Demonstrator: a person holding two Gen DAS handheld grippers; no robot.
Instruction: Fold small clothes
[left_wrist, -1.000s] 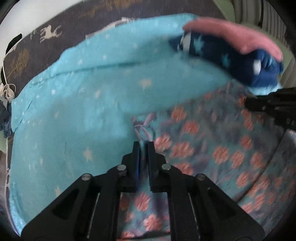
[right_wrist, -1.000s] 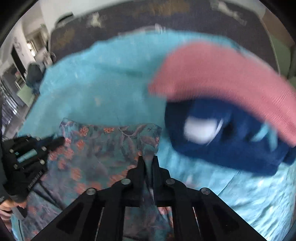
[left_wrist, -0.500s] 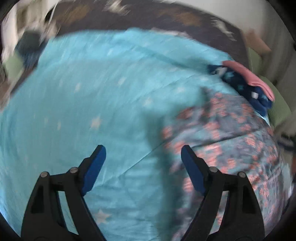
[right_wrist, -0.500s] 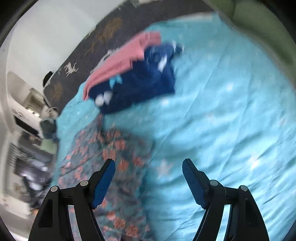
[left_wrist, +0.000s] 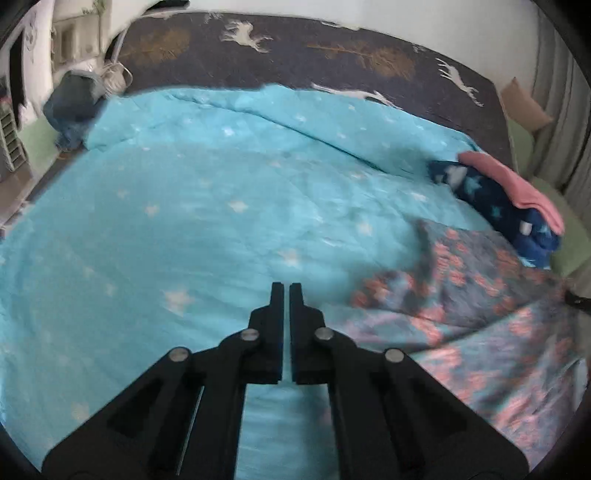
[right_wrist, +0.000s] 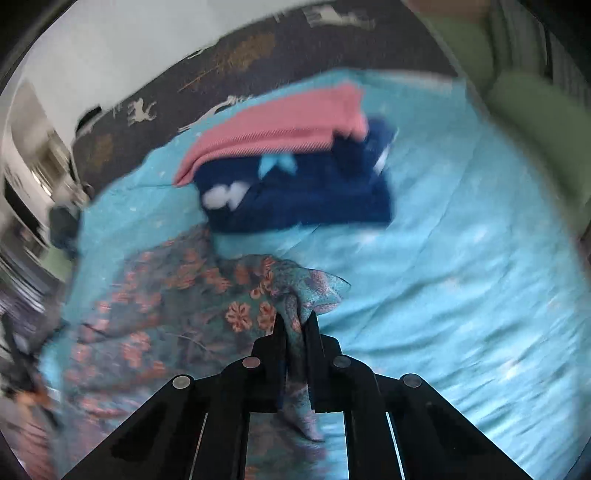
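The right gripper (right_wrist: 295, 321), just closed, pinches the floral garment's (right_wrist: 192, 295) near corner; the left gripper (left_wrist: 286, 291), clenched empty, hangs over open turquoise quilt (left_wrist: 184, 221) leftward.

Both tongs have just snapped closed: the left tongs (left_wrist: 286, 286) on nothing, the right tongs (right_wrist: 295, 319) pinching cloth.

Floral garment (right_wrist: 177, 295) on quilt (left_wrist: 184, 221), folded stack (right_wrist: 295, 173) behind it, pillow (right_wrist: 532, 122) right

Floral garment (left_wrist: 480, 314) on turquoise quilt (left_wrist: 184, 221)
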